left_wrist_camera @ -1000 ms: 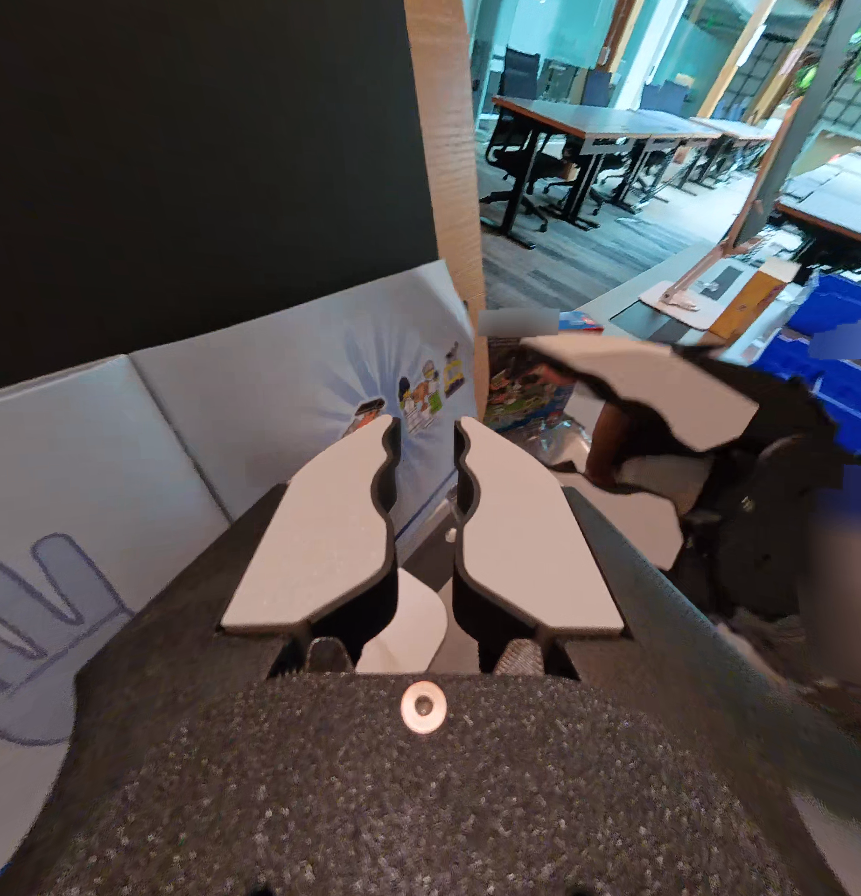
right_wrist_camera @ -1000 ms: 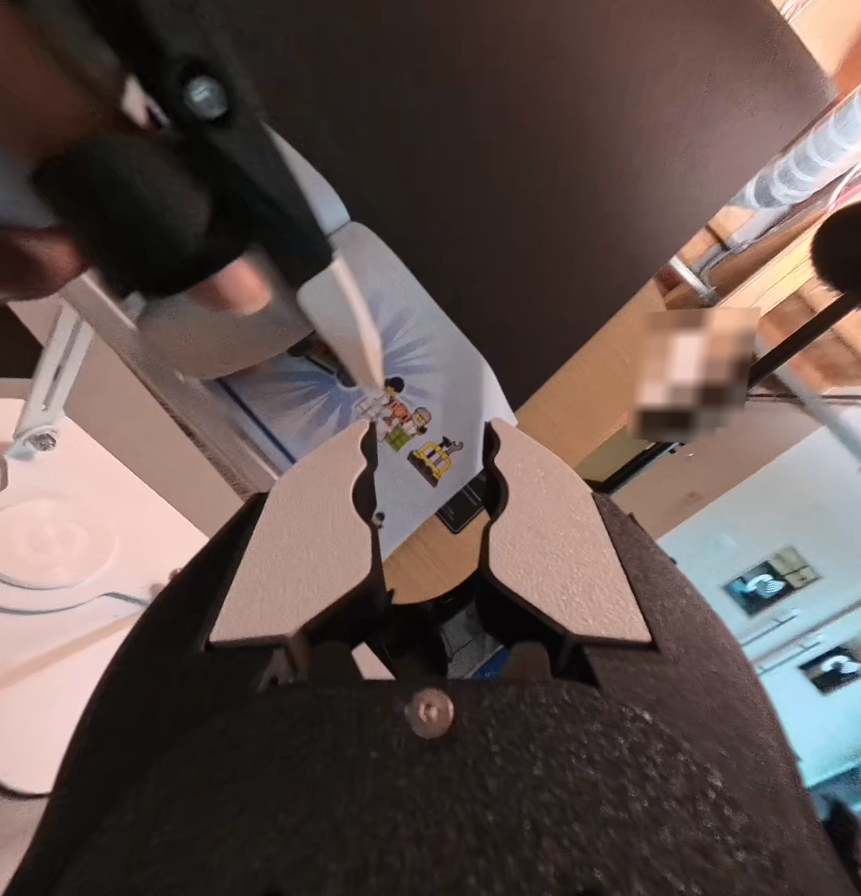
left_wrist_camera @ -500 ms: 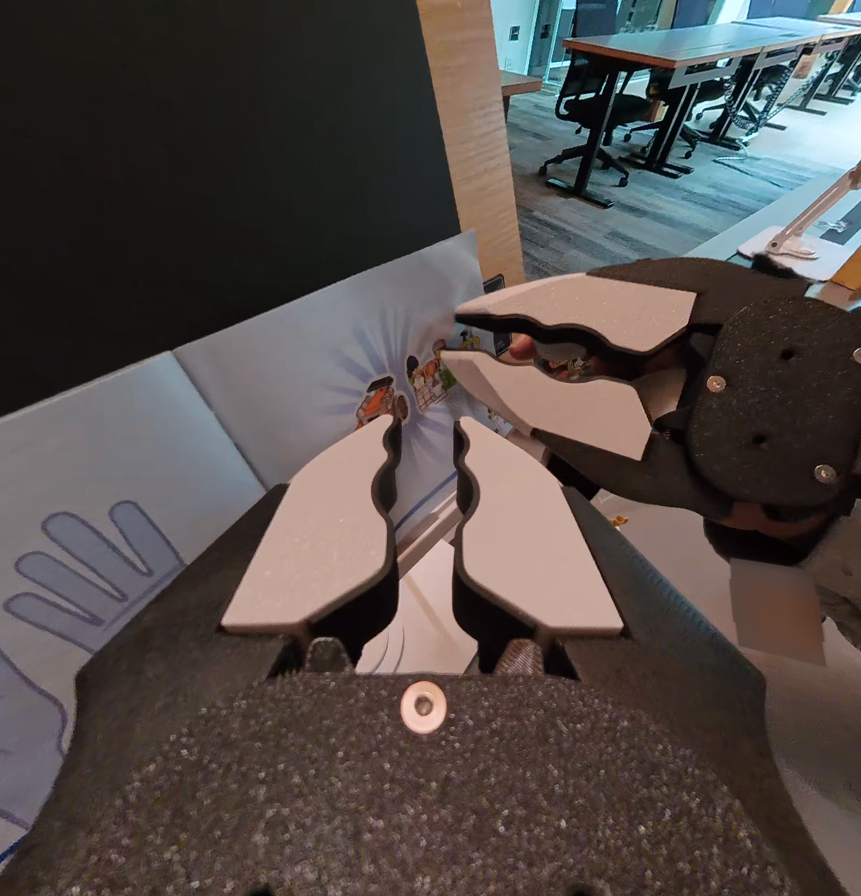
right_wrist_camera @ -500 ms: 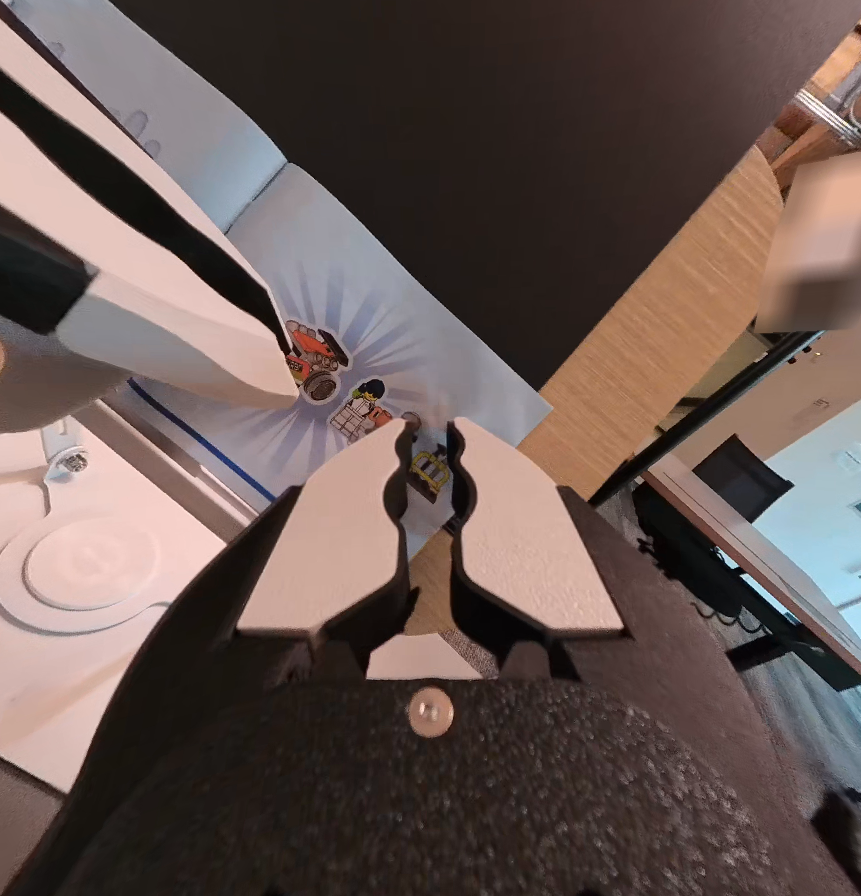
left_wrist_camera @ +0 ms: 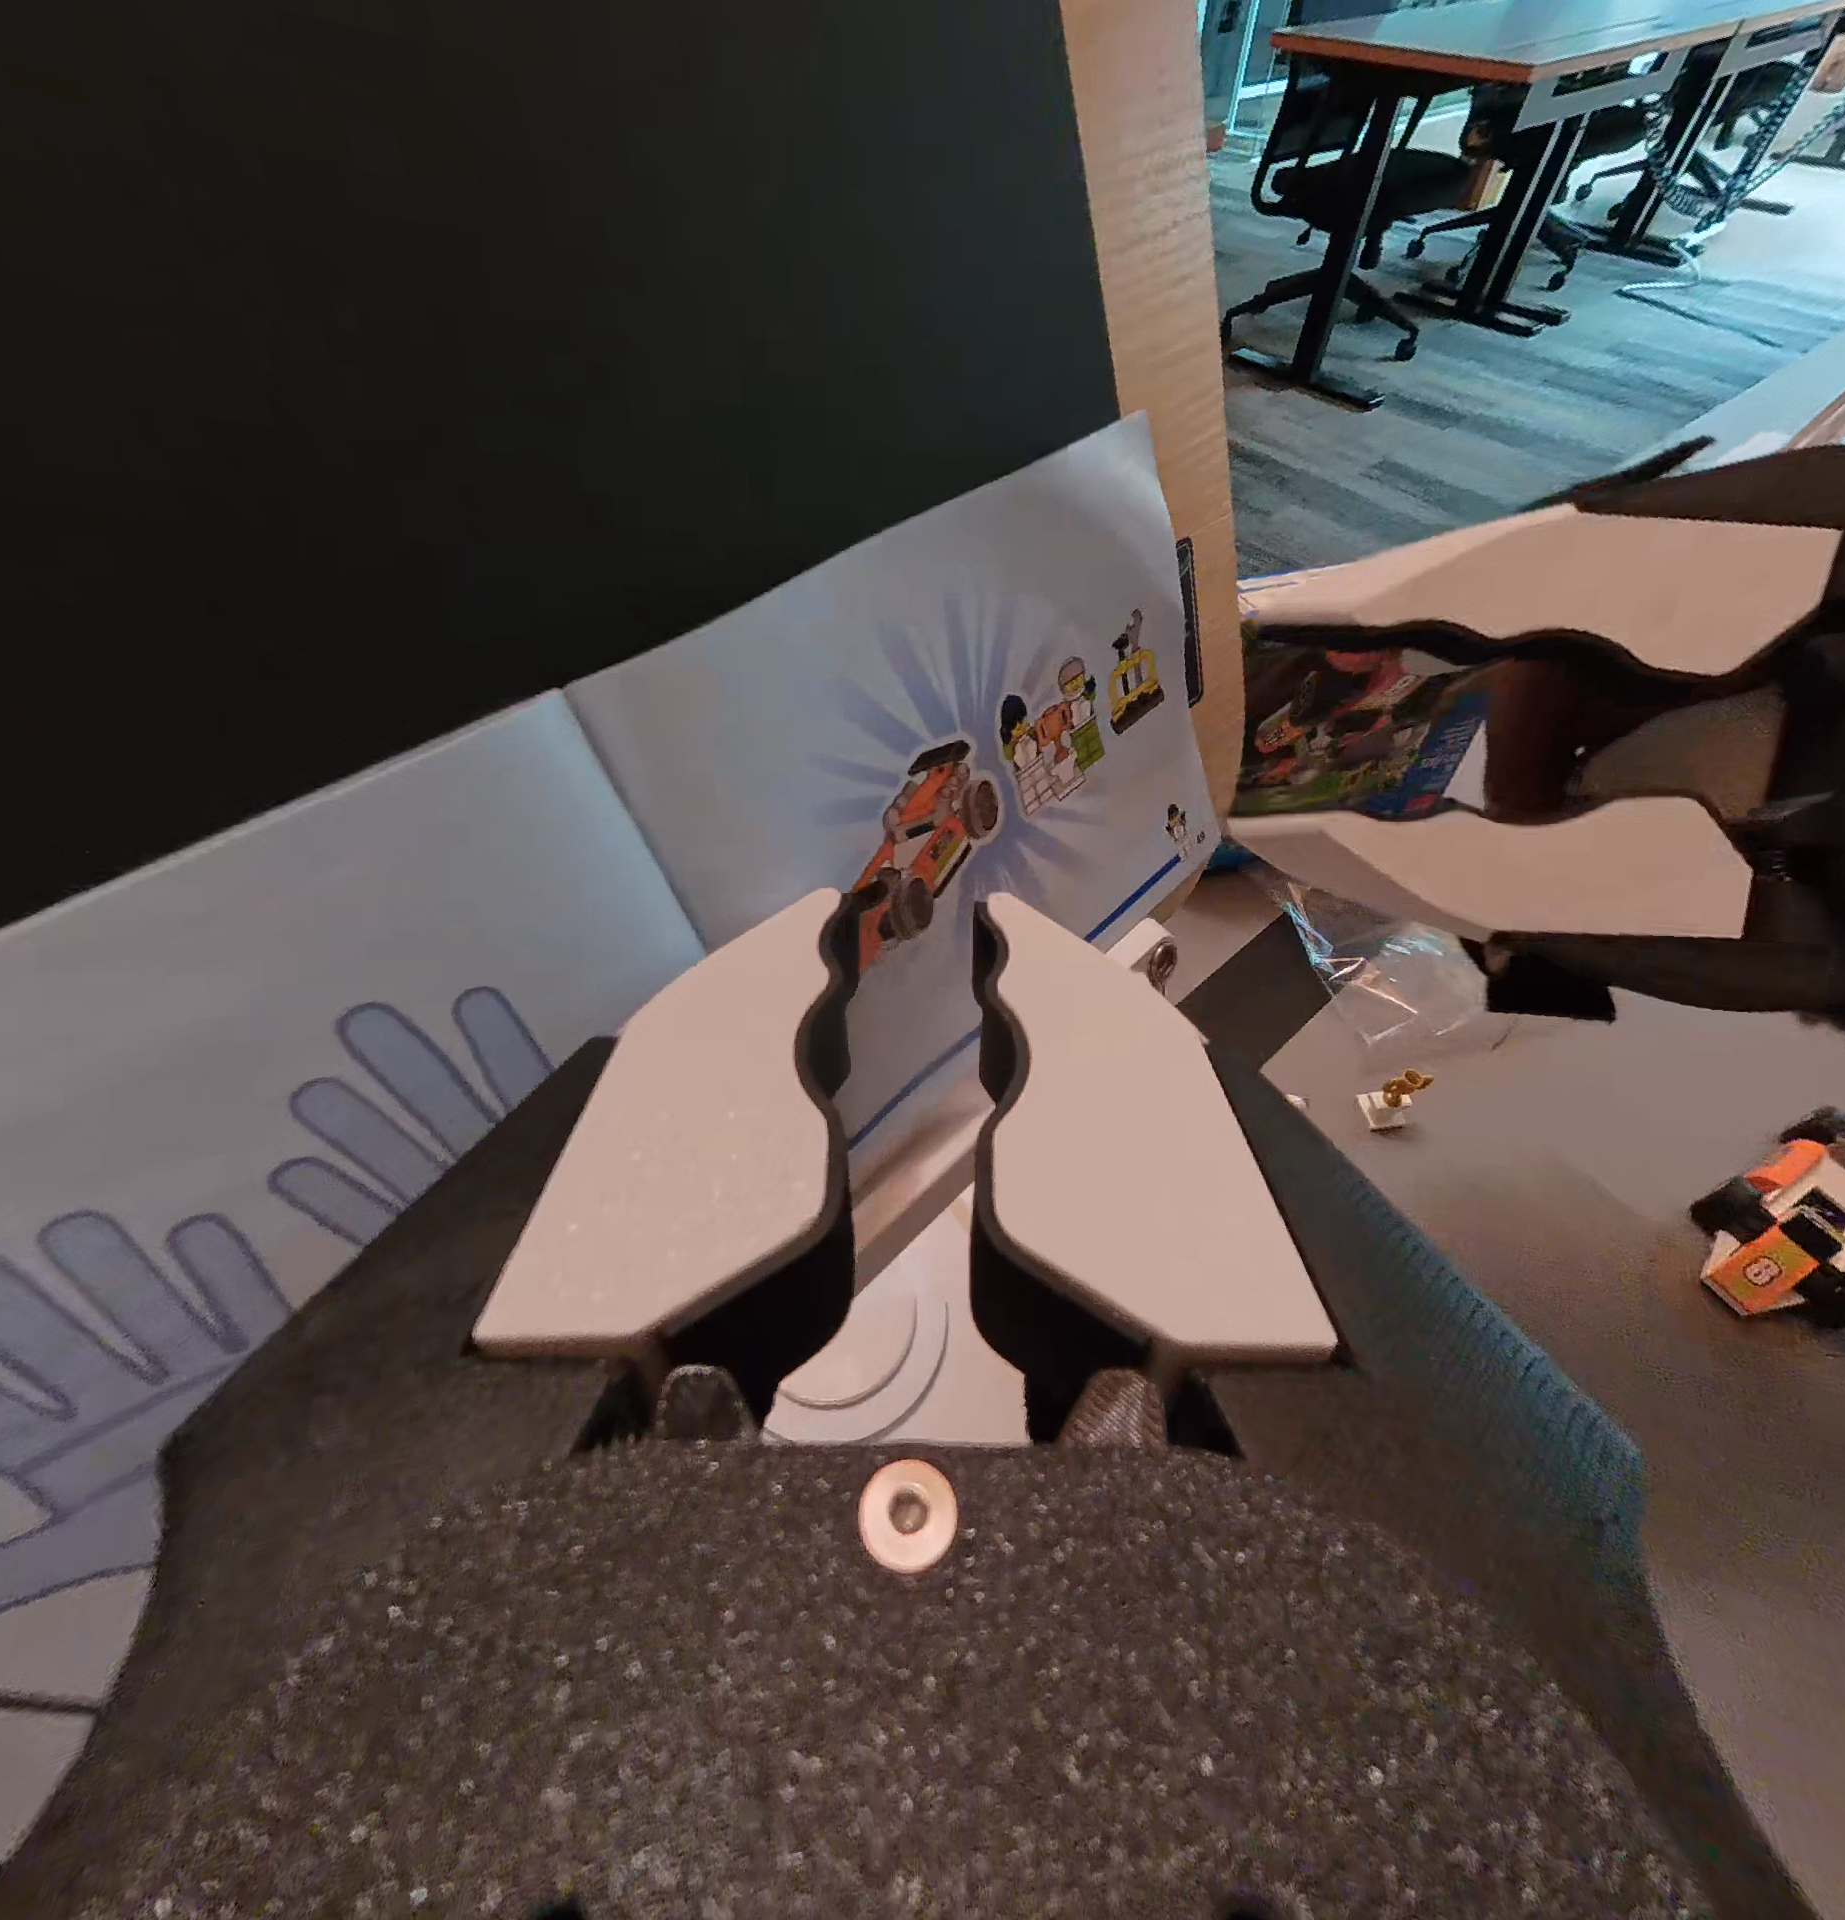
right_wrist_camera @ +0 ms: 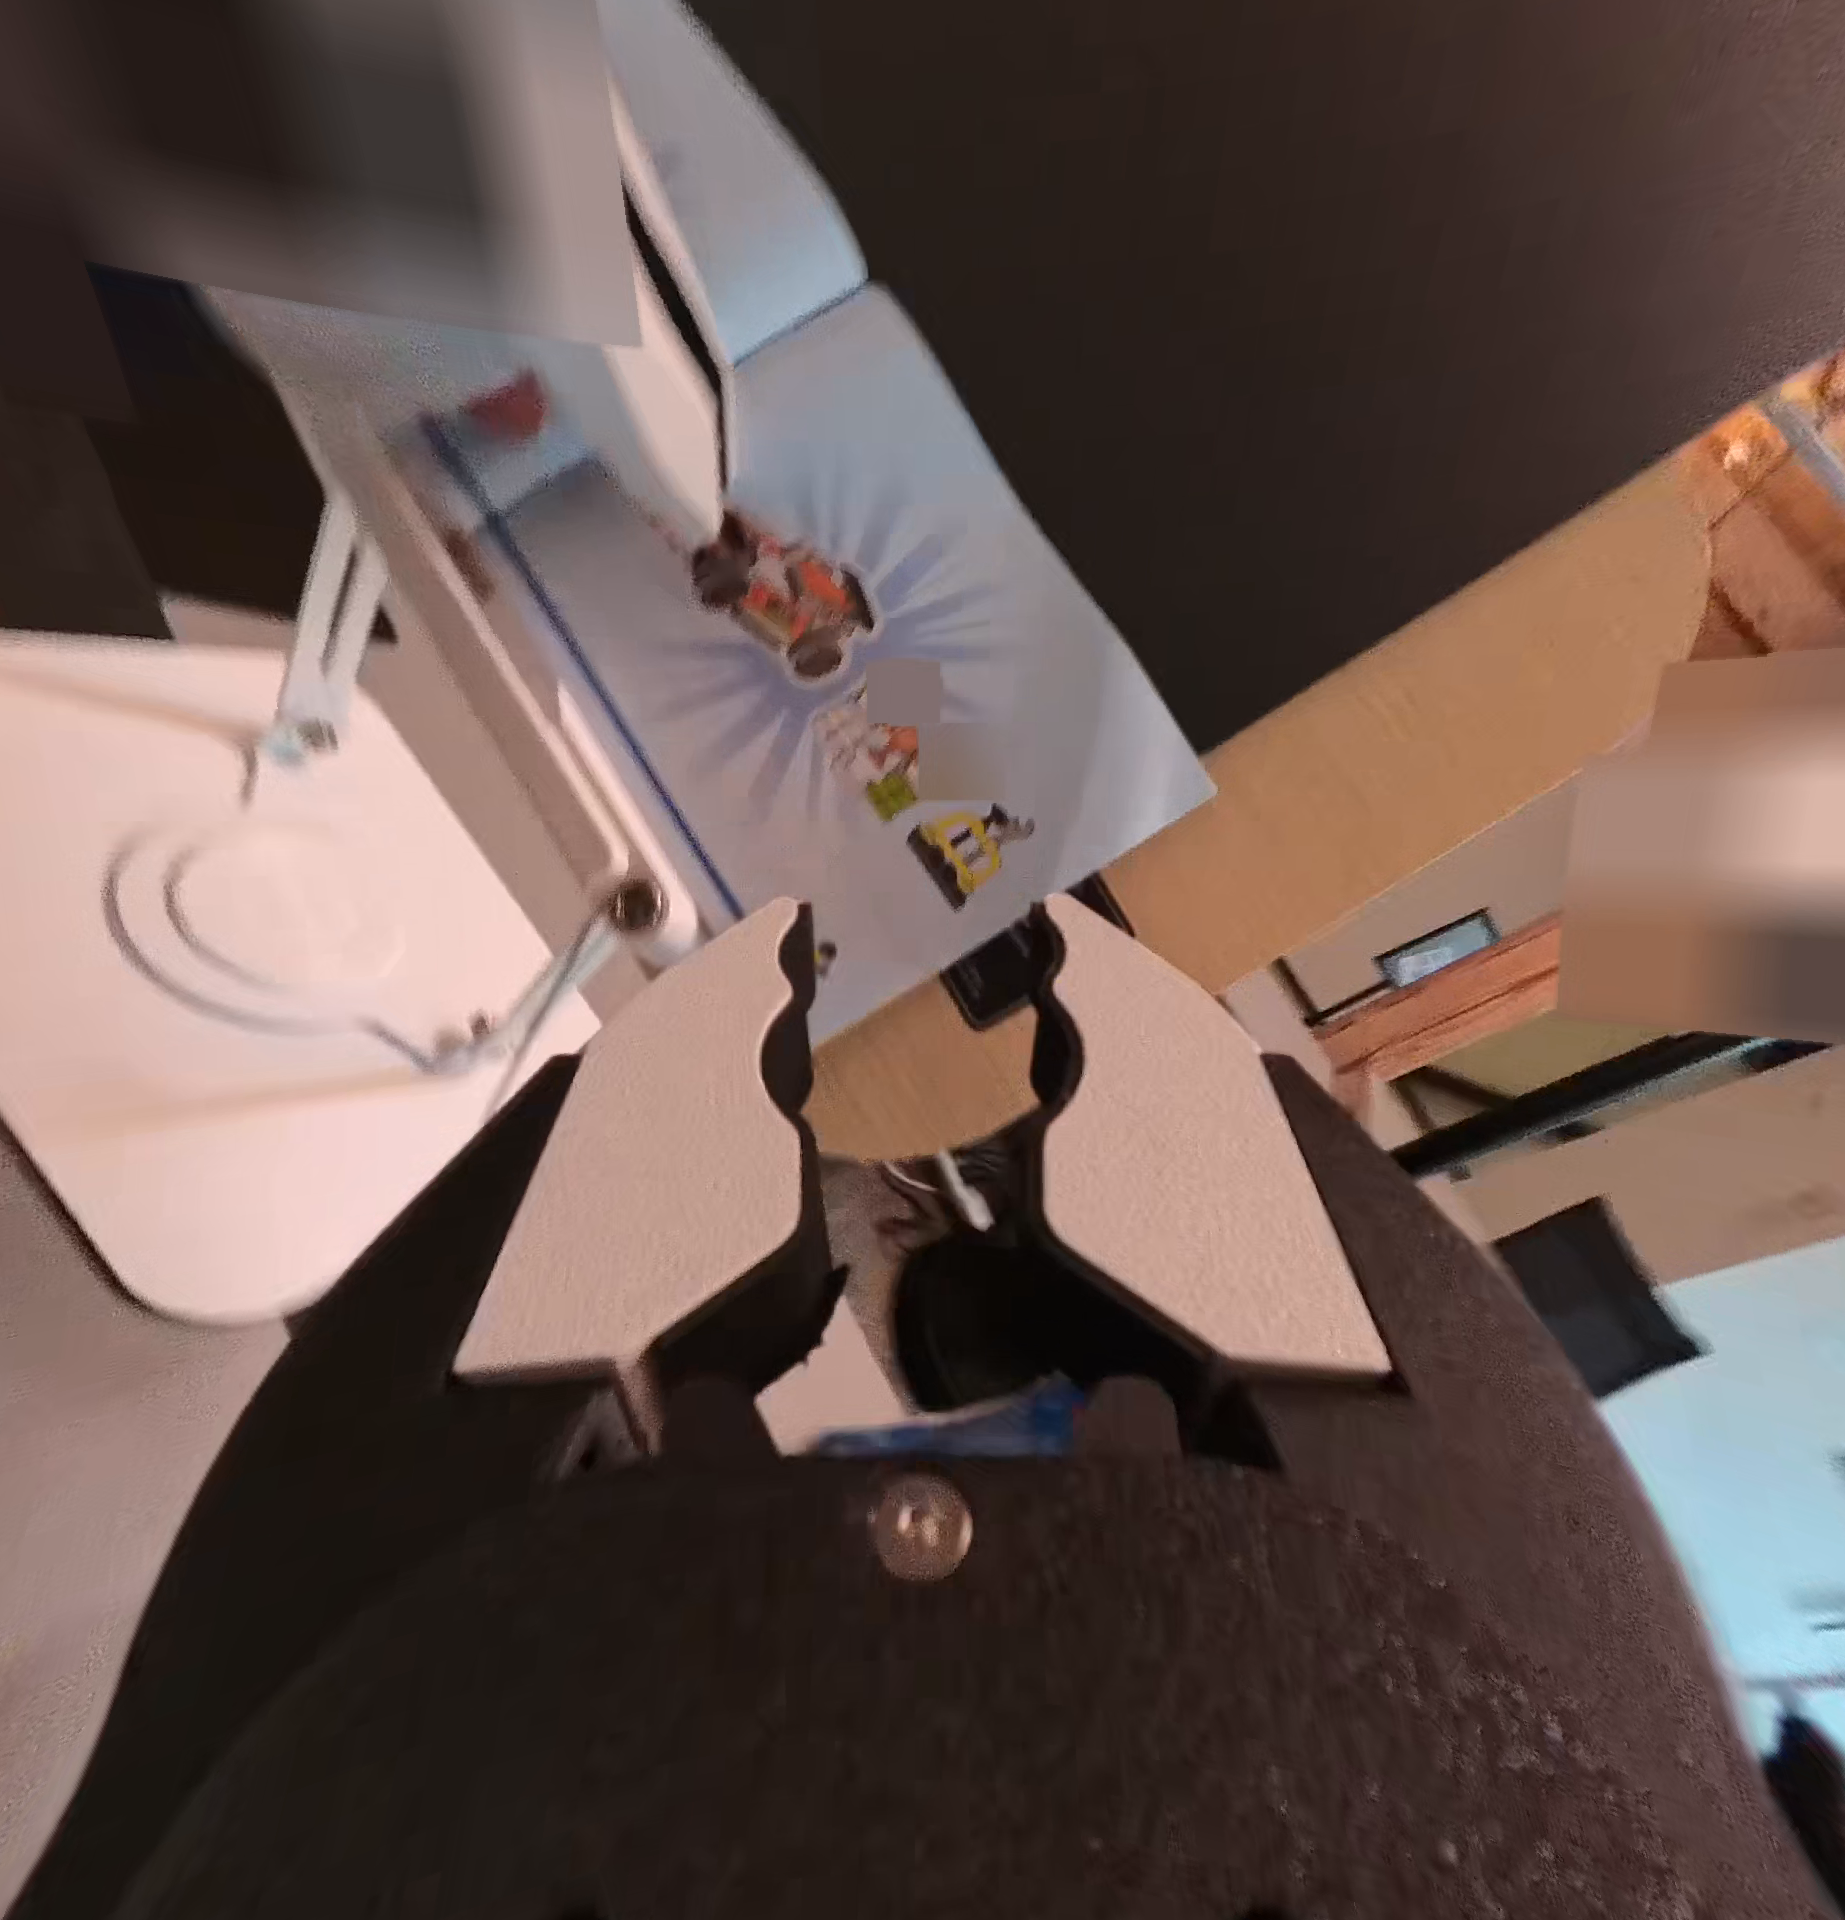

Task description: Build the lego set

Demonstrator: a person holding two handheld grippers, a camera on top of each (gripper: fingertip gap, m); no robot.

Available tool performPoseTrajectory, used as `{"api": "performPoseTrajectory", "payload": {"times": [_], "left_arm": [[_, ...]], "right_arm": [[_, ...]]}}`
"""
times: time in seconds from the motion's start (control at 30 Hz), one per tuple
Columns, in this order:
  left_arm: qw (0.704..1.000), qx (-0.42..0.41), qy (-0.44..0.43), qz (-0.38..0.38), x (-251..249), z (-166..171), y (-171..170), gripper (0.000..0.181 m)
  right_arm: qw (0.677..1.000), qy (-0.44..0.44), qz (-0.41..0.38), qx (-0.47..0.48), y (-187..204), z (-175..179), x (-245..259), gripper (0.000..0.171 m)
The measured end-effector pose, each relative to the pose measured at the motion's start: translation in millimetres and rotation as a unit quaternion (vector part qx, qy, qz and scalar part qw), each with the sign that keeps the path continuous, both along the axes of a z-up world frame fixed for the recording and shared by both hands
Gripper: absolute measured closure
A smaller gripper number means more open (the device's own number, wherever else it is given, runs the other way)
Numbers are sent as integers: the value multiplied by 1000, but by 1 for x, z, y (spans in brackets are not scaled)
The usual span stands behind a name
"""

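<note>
Booklet (left_wrist_camera: 793, 748) stands open on a white stand (right_wrist_camera: 305, 935), leaning against a dark panel; last page up, picturing the finished set. Left claw (left_wrist_camera: 907, 920) just before the booklet, jaws apart, nothing between them. Right claw (right_wrist_camera: 923, 925) off the booklet's right edge, jaws apart, empty.

Car (left_wrist_camera: 1801, 1226), orange and white, sits on the counter (left_wrist_camera: 1520, 1403) well right of the booklet; a small loose piece (left_wrist_camera: 1396, 1101) and a clear bag (left_wrist_camera: 1385, 966) lie between.

Risks, my reading: either claw bumping the booklet could tip it off the stand; the loose piece is easily swept away.

Car cut off at frame edge, so completeness is unclear. Right view is blurred.
</note>
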State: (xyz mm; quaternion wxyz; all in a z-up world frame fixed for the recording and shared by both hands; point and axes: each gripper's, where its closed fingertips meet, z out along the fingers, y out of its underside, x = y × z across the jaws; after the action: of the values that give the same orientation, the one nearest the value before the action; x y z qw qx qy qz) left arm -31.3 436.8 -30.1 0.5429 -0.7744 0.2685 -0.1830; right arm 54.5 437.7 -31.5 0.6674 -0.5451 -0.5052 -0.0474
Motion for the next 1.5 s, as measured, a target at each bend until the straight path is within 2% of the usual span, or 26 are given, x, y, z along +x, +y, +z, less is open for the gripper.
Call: {"api": "performPoseTrajectory", "payload": {"times": [0.07, 0.23, 0.4, 0.77, 0.8, 0.9, 0.97, 1.03, 1.13, 1.2, 1.3, 1.5], "left_arm": [[1000, 5, -4, 1, -3, 4, 0, 161], [1000, 17, -5, 2, -4, 8, -3, 161], [999, 37, 15, 4, -5, 12, -8, 161], [997, 55, 53, -21, 5, 7, -21, 154], [996, 59, 61, -24, 7, 6, -22, 152], [991, 78, 106, -21, 7, 0, -22, 148], [988, 89, 129, -15, 5, -2, -20, 147], [986, 89, 137, -14, 4, -4, -20, 147], [987, 85, 136, -12, 2, -5, -18, 147], [988, 85, 132, -17, 2, -6, -18, 147], [986, 85, 140, -26, 4, -11, -17, 148], [984, 80, 155, -23, 8, -19, -13, 149]], "right_arm": [[997, -71, 2, 31, -5, -9, 8, 126], [967, -220, -3, 132, -13, -25, 5, 129], [934, -291, -8, 208, -7, -27, 0, 138], [939, -261, -2, 221, -13, -16, -7, 171], [940, -262, 0, 217, -13, -17, -7, 168], [949, -268, 10, 162, -12, -30, -7, 125], [948, -278, 4, 158, -8, -32, -6, 118], [939, -295, 3, 180, -5, -31, -6, 125], [929, -312, 15, 200, -5, -30, -11, 149], [926, -325, 21, 193, -7, -33, -11, 152], [925, -335, 28, 177, -9, -37, -9, 168], [928, -339, 24, 153, -1, -30, -5, 169]]}}
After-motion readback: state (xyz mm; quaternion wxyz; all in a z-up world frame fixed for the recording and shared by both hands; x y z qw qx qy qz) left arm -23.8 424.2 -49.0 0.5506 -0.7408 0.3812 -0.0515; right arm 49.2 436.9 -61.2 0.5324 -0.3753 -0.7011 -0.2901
